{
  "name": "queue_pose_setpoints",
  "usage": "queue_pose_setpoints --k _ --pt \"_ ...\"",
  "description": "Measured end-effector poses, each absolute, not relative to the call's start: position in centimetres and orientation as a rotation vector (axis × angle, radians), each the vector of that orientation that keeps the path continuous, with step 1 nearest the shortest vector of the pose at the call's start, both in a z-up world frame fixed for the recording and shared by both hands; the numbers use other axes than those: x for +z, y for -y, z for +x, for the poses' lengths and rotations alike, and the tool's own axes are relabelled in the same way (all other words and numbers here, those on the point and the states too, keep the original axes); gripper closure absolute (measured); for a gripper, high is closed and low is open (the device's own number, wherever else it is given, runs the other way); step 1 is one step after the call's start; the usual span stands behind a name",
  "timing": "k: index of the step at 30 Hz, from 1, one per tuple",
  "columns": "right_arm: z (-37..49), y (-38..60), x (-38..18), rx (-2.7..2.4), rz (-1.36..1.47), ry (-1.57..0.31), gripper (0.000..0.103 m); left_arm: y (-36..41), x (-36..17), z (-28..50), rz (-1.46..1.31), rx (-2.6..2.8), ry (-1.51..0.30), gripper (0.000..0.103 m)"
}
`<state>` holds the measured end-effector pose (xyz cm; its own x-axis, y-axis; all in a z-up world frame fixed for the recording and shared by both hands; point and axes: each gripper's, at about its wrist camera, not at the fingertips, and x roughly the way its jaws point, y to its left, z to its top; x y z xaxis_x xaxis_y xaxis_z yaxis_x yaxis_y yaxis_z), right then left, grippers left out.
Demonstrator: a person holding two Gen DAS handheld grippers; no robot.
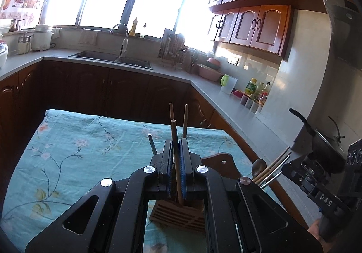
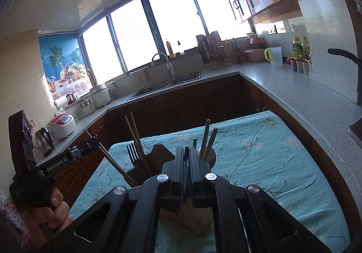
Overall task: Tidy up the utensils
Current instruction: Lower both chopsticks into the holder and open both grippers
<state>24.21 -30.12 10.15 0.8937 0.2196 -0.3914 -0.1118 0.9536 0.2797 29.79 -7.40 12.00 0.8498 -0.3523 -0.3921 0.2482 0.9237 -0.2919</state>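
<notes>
The left gripper [image 1: 176, 146] has its jaws closed on a wooden chopstick [image 1: 174, 137], which stands nearly upright between the blue pads, its lower end reaching down to a slotted wooden holder [image 1: 178, 214] on the tabletop [image 1: 67, 151]. Two more wooden sticks [image 1: 185, 120] and a dark metal handle [image 1: 152, 145] rise just beyond the jaws. To the right, a second wooden holder [image 1: 222, 163] carries a spoon [image 1: 259, 165] and several chopsticks.

The right gripper [image 2: 186, 153] has its jaws closed on a thin dark utensil handle [image 2: 186, 162], held upright above a wooden block [image 2: 190, 216]. Just behind it stand two wooden chopsticks [image 2: 209, 142]; to the left are a black fork [image 2: 133, 154] and more chopsticks. A teal flowered cloth covers the tabletop. The person's hand [image 2: 53, 210] holds the other gripper's grip at the left edge.
</notes>
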Motion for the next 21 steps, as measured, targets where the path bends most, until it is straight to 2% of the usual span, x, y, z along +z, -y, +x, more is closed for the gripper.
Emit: queue_pose_setpoints --k 12,17,20,21 --pt "24.54 30.62 10.00 0.163 0.269 -0.455 0.097 7.68 12.25 29.88 -0.214 -0.322 -0.470 0.098" --pt "24.45 30.71 10.00 0.164 0.282 -0.454 0.093 7.84 12.32 29.76 -0.210 -0.336 -0.471 0.097" --pt "24.17 30.87 10.16 0.162 0.291 -0.447 0.093 7.75 12.55 29.48 -0.214 -0.346 -0.468 0.091" --pt "24.02 30.95 10.26 0.158 0.295 -0.443 0.089 7.71 12.68 29.32 -0.216 -0.347 -0.465 0.088"
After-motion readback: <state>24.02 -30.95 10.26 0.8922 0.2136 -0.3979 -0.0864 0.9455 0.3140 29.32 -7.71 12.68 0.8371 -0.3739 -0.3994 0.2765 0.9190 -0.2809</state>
